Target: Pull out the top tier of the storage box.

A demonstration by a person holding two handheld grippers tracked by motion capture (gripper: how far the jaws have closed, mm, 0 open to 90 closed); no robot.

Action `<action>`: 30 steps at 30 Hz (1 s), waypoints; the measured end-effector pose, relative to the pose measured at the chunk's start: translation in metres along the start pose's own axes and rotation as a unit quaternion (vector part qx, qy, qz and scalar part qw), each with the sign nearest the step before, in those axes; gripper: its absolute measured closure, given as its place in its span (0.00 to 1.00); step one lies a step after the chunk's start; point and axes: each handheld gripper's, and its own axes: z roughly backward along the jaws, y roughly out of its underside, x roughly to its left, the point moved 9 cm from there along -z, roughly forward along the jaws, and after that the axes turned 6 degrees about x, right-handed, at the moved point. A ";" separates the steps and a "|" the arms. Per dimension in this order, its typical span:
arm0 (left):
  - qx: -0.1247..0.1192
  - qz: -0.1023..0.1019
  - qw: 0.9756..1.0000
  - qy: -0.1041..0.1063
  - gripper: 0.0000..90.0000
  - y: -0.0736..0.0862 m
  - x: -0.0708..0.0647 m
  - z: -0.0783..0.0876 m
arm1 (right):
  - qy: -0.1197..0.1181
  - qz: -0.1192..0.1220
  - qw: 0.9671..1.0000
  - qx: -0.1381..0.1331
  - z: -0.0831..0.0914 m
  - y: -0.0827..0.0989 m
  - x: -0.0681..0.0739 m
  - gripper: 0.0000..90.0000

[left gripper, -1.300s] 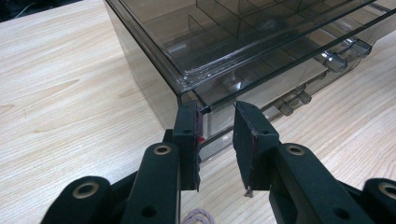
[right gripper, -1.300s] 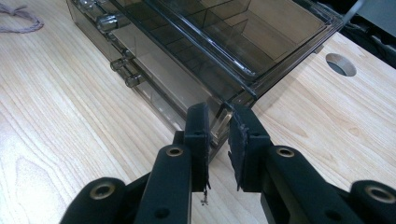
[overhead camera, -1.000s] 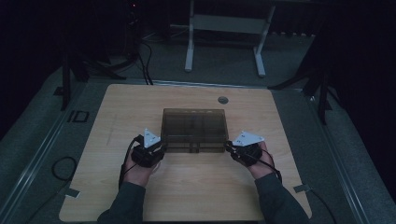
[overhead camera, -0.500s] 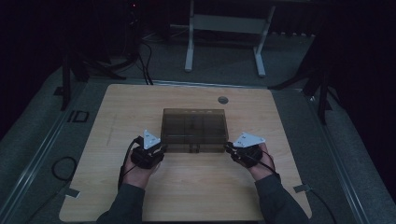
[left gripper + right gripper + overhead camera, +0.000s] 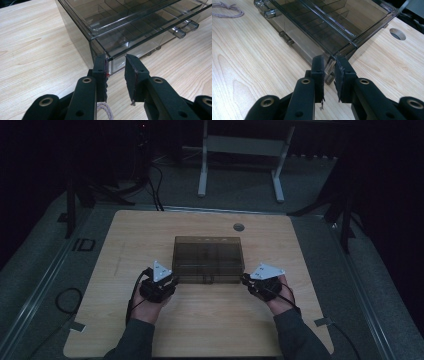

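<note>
Smoky box, contents unclear, 2 grippers at corners

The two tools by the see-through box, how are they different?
The left tool has its jaws wider apart, with a box corner just past their tips; the right tool has narrower jaws pinching the box's other front corner. In the high view the left tool sits at the box's left, the right tool at its right. Both have black jaws.
</note>
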 end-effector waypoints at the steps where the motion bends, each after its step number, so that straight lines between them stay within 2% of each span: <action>1: 0.000 0.000 1.000 0.000 0.80 0.000 0.000 0.000 | 0.000 0.000 1.000 -0.002 0.000 0.000 0.000 0.87; 30: -0.001 0.002 1.000 0.003 0.80 0.007 -0.007 0.007 | -0.003 -0.009 1.000 -0.018 0.006 0.006 0.006 0.88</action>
